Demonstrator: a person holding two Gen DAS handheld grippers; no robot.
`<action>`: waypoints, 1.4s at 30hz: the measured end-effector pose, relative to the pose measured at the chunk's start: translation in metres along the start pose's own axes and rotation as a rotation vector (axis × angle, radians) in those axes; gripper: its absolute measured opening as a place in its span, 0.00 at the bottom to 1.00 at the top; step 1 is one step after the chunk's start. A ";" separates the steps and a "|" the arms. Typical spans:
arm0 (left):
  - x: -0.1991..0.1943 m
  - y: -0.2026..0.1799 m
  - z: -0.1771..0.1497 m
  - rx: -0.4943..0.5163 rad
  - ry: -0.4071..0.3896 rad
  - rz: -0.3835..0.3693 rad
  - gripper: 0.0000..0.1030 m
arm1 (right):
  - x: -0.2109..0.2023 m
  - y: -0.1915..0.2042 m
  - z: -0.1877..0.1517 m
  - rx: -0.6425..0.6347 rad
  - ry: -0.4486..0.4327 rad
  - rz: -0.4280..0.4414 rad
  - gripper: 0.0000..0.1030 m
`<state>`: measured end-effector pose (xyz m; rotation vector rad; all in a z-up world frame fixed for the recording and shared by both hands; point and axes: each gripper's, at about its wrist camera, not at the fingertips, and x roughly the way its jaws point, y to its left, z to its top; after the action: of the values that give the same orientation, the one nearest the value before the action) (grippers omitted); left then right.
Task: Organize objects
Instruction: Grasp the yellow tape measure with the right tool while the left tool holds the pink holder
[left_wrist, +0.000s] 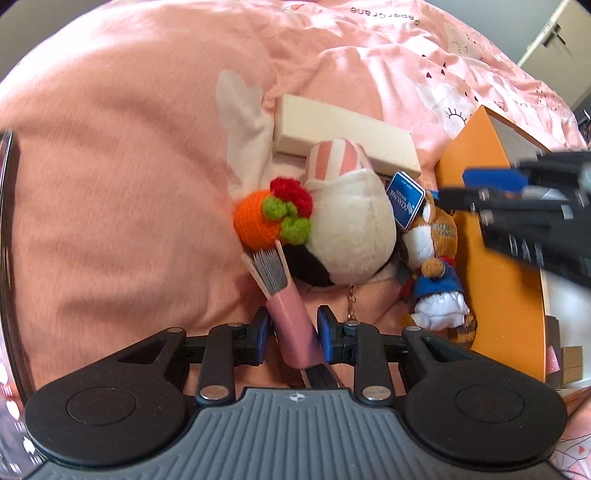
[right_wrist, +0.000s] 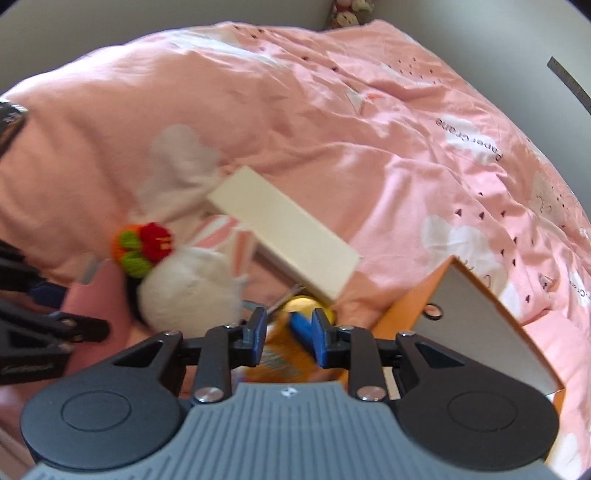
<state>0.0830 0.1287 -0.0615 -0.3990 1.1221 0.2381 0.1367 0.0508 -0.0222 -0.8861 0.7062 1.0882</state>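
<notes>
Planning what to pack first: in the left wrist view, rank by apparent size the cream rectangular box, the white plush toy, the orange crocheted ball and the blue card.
1. White plush toy and cream rectangular box: too alike to rank.
2. Orange crocheted ball.
3. Blue card.

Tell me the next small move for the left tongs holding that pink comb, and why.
Probably carry the pink comb across toward the orange box and lower it in. The left tongs grip its handle, teeth touching the white plush, and the box sits open beside the pile, though the right tongs hover in the way.
</notes>
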 end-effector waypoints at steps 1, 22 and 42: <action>-0.001 -0.001 0.002 0.003 -0.009 0.002 0.29 | 0.006 -0.004 0.005 -0.007 0.020 -0.014 0.25; 0.012 0.005 0.022 -0.007 -0.023 0.002 0.26 | 0.118 -0.024 0.037 0.143 0.439 0.050 0.51; 0.015 0.003 0.021 -0.012 -0.016 0.002 0.27 | 0.138 -0.040 0.020 0.134 0.531 0.181 0.57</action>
<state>0.1054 0.1405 -0.0673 -0.4057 1.1061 0.2498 0.2191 0.1206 -0.1182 -1.0186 1.3057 0.9532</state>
